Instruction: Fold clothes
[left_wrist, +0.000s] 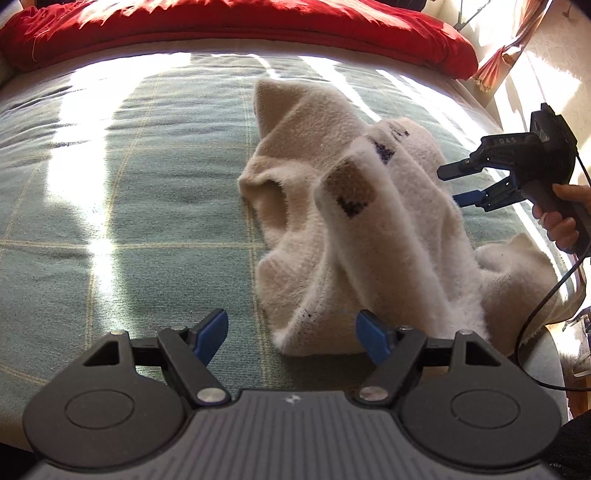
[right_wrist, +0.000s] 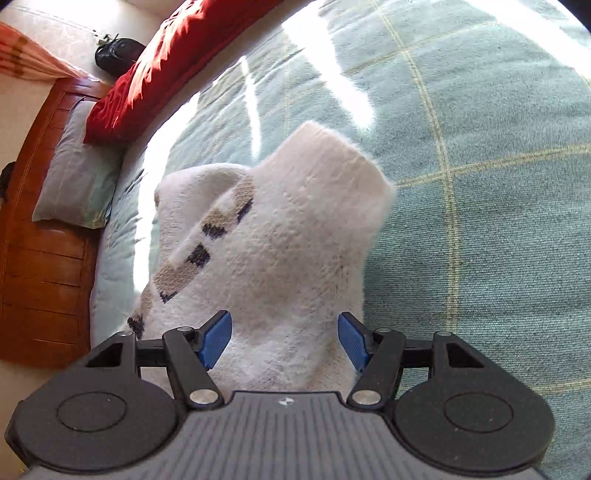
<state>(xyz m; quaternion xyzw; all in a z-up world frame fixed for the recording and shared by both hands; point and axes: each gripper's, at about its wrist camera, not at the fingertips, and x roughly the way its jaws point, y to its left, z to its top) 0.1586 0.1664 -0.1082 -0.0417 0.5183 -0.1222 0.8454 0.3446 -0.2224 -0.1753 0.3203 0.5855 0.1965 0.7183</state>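
Sweater (left_wrist: 332, 206), cream and fuzzy with brown and dark knit marks, lies crumpled on the green checked bedspread (left_wrist: 129, 206), right of centre in the left wrist view. A folded ridge with the brown patch stands up in the middle of the heap; one flap stretches toward the far side of the bed.

Left gripper (left_wrist: 291, 332): jaws spread wide, nothing gripped. Near hem of the sweater lies under and between the blue pads (left_wrist: 212, 334), but neither pad presses on it.

Right gripper (left_wrist: 460, 184) is seen from the side only in the left wrist view: jaws apart, tips just beside the sweater's right edge, no cloth pinched. A hand (left_wrist: 561, 218) holds its handle, and a black cable (left_wrist: 543, 314) hangs down from it.

Right wrist view looks the other way: right gripper (right_wrist: 284, 339) released, sweater (right_wrist: 280, 240) filling the gap between its pads (right_wrist: 218, 338); cannot tell if cloth brushes them, no squeeze visible. Left gripper is out of this view.

Only the right wrist view shows the wooden headboard (right_wrist: 40, 236), a pale blue pillow (right_wrist: 77, 166) against it and a dark object (right_wrist: 118, 55) beyond.

Red quilt (left_wrist: 236, 33) lies along the far side of the bed in both views. Left wrist view alone catches the orange curtain (left_wrist: 502, 59) at upper right.
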